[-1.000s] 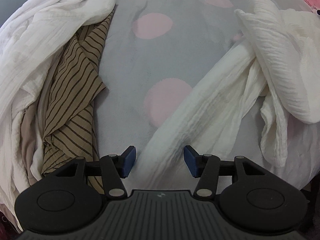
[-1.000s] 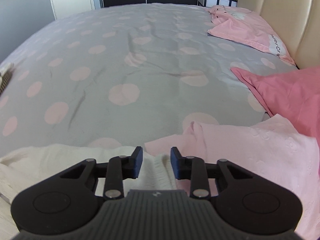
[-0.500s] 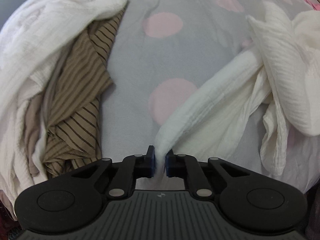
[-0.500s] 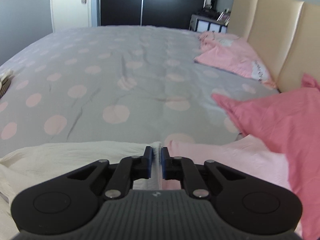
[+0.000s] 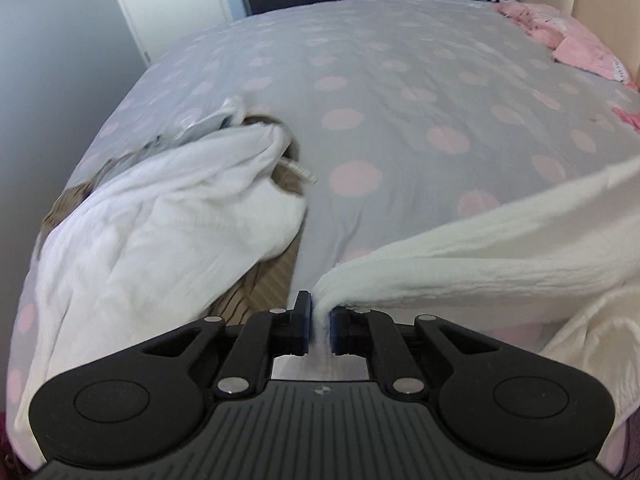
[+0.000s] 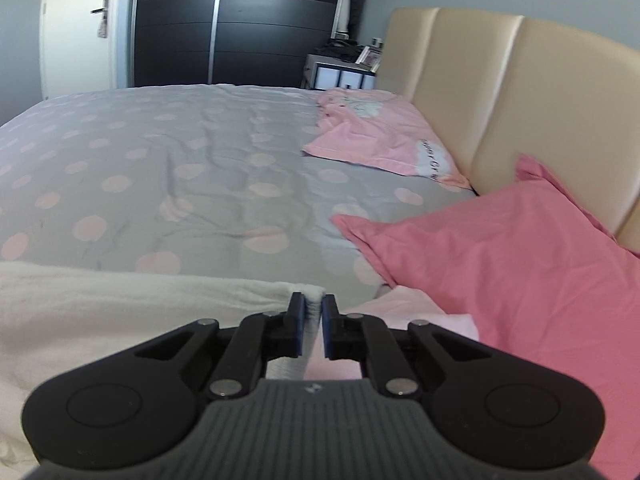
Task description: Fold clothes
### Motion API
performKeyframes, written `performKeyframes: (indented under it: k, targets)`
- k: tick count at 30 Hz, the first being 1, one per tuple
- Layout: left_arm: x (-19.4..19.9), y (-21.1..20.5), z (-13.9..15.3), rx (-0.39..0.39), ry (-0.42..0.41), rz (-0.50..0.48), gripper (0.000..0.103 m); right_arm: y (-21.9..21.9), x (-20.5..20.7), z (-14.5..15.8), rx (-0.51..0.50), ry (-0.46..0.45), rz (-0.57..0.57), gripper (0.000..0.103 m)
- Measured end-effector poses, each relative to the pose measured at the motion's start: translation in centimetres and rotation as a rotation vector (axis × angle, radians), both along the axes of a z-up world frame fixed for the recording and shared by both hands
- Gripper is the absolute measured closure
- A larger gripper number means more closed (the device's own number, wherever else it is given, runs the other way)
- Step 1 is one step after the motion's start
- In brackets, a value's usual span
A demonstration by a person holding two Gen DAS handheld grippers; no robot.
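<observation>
A cream crinkled garment (image 5: 500,248) is stretched between both grippers above the bed. My left gripper (image 5: 319,322) is shut on one of its corners, and the cloth runs off to the right. My right gripper (image 6: 313,320) is shut on another corner of the same cream garment (image 6: 120,308), which spreads to the left. Both held edges are lifted off the bed.
A pile of white cloth (image 5: 160,232) over a brown striped garment (image 5: 268,280) lies at the bed's left edge. The grey pink-dotted duvet (image 5: 400,100) stretches ahead. Pink pillows (image 6: 500,264) and a pale pink garment (image 6: 424,316) lie right, by the beige headboard (image 6: 500,92).
Both grippers went from open to shut on the cream garment, then lifted and tilted up, so the views now show the room and the cloth pulled taut.
</observation>
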State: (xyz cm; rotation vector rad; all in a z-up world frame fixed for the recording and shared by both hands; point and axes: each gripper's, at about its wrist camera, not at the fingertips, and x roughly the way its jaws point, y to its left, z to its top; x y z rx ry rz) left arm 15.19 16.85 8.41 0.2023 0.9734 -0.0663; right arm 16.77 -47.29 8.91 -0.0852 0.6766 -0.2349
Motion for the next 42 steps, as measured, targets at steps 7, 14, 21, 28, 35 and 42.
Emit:
performKeyframes:
  k: [7, 14, 21, 28, 35, 42]
  targets:
    - [0.6, -1.9, -4.8, 0.059, 0.140, -0.160, 0.063, -3.1, 0.4, -2.9, 0.015, 0.050, -0.165, 0.093]
    - [-0.7, 1.8, -6.1, 0.051, 0.198, -0.140, 0.059, -3.7, 1.4, -4.8, -0.010, 0.088, -0.198, 0.093]
    - [-1.9, 4.4, -8.1, 0.081, 0.259, -0.124, 0.058, -4.0, 1.8, -6.1, -0.006, 0.110, -0.228, 0.093]
    - [-1.5, 4.0, -12.5, 0.174, 0.328, -0.157, 0.074, -3.7, 1.4, -5.7, -0.019, 0.105, -0.220, 0.093]
    - [-1.5, 6.0, -7.8, 0.111, 0.234, -0.025, 0.098, -3.0, 0.3, -3.5, -0.043, 0.064, -0.190, 0.093]
    - [-0.6, 8.4, 0.1, 0.115, 0.092, 0.046, 0.098, -2.6, -0.8, 0.3, -0.057, 0.002, -0.173, 0.093]
